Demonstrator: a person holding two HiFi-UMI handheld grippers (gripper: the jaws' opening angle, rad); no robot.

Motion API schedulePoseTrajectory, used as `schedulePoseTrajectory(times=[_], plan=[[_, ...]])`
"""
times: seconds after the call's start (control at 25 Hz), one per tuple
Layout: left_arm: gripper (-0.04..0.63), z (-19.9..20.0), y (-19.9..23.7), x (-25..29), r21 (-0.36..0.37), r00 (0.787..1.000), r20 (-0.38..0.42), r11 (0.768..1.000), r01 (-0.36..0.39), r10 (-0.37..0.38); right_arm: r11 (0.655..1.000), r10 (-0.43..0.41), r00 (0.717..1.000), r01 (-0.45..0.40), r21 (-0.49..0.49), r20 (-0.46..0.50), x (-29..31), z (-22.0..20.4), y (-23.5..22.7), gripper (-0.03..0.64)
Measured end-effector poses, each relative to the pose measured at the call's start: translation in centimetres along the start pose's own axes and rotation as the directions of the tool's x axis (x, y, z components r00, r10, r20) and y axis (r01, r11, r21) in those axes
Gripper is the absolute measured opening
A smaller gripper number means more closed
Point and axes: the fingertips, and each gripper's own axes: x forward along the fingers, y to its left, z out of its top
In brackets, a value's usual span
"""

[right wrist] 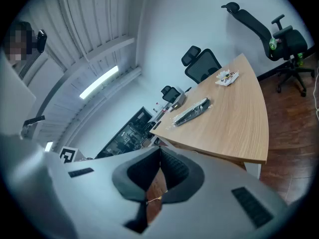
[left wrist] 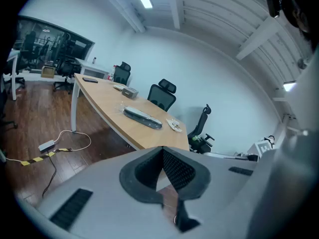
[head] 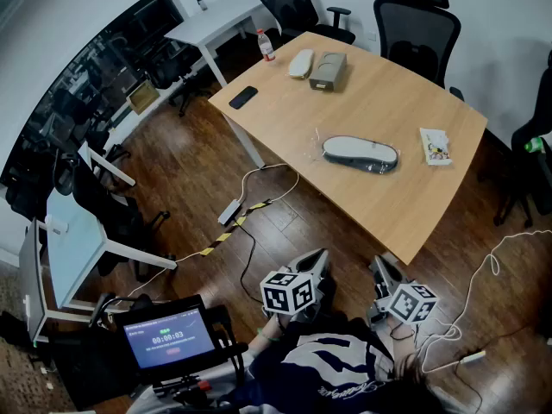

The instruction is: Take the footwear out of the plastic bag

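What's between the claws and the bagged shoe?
Nothing but bare tabletop and wood floor; the head view shows it. The left claw and right claw are shut and empty, short of the bagged shoe.

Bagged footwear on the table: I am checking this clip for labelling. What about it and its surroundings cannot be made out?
- Plastic bag: where its opening is, all views, too small and too clear.
- Footwear: one piece or a pair, all views, too small.
- Packet: its print, head view, too small.
- Screen: the lines under its timer, head view, too small.
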Motion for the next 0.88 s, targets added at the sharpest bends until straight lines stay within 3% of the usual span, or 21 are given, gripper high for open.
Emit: schedulePoseTrajectory(times=[0.16, 0.6, 0.88], plan=[[0.002, 1.1, 1.5, 1.4, -0.016, 1.0, 0.005, 1.0, -0.005, 0.005, 1.0, -0.016, 1.0, 0.016, 0.007, 0.016, 1.0, 0.9, -1.1, -0.011], [0.002, 11.9, 9.3, 11.3, -0.013, 0.998, -0.037, 0.999, 0.04, -0.041, 0.995, -0.072, 0.995, 0.068, 0.068, 0.07, 13.2, 9.3, -3.9, -0.011], [0.002, 16.9, 16.7, 16.3, -0.03, 0.995, -0.095, 1.0, -0.002, 0.0, 0.992, -0.102, 0.991, 0.095, 0.082, 0.089, 20.7, 13.0, -4.5, -0.009]])
